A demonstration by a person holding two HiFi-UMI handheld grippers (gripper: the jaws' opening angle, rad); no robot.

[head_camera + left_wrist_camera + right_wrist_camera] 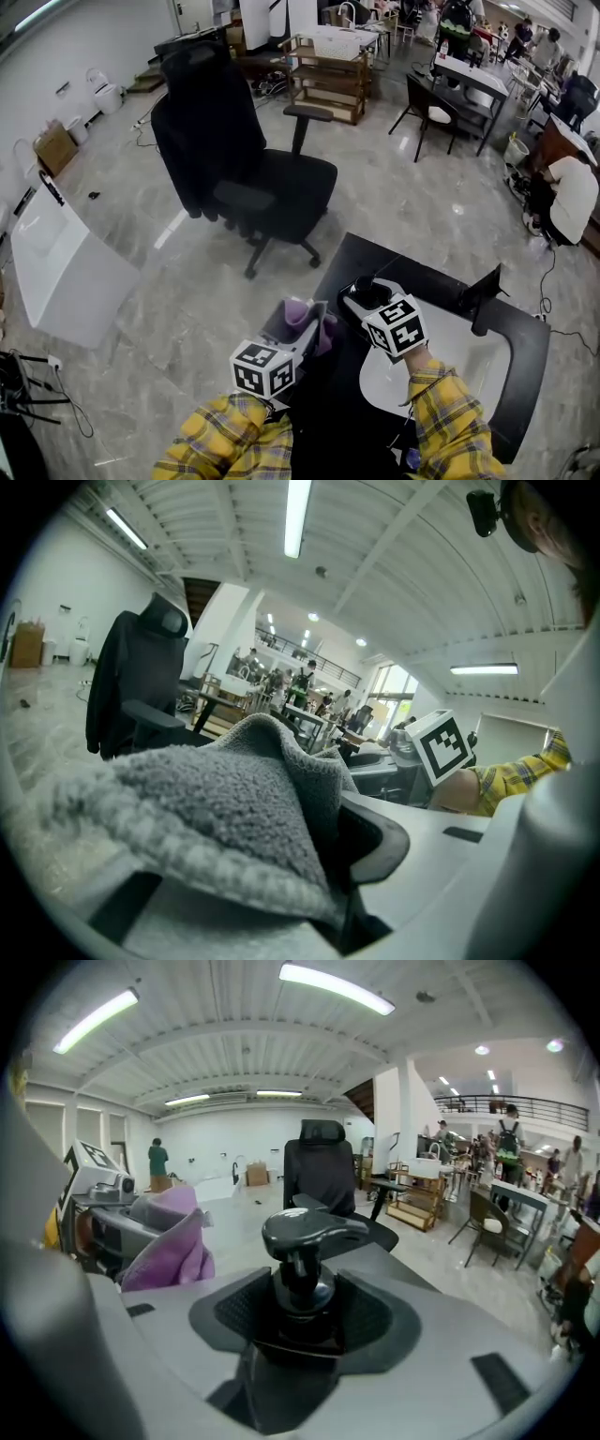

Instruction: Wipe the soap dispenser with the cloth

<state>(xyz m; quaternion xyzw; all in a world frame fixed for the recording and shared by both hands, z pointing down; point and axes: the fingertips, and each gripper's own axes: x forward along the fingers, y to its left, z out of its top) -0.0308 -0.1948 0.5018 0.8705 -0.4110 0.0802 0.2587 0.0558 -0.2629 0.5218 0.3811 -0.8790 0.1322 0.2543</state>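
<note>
- Grey stone floor (394, 178) runs across a big open workshop, with a black office chair (234, 159) ahead of me and a black table (441, 281) with a white basin (469, 361) under my hands.
- My right claw (364, 302) is clamped on the soap dispenser (302, 1260). The dark bottle sits upright between the two jaws, with the pump head sticking up above them.
- I hold the dispenser over the near-left edge of the table, beside the basin.
- My left claw (300, 330) is closed on the cloth (302, 314), a purple fold bunched over the jaw tips and draped across them.
- The cloth is just beside the dispenser, on its left, but I see a gap between them. They are not touching.
- I judge this as the approach step: both things are in hand, and wiping has not begun.
- Next I need to bring the cloth across onto the pump head and the bare parts of the bottle, then rub.
- The right claw should keep its grip steady so the bottle does not twist, and its jaws cover the sides, so those would need a re-grip.
</note>
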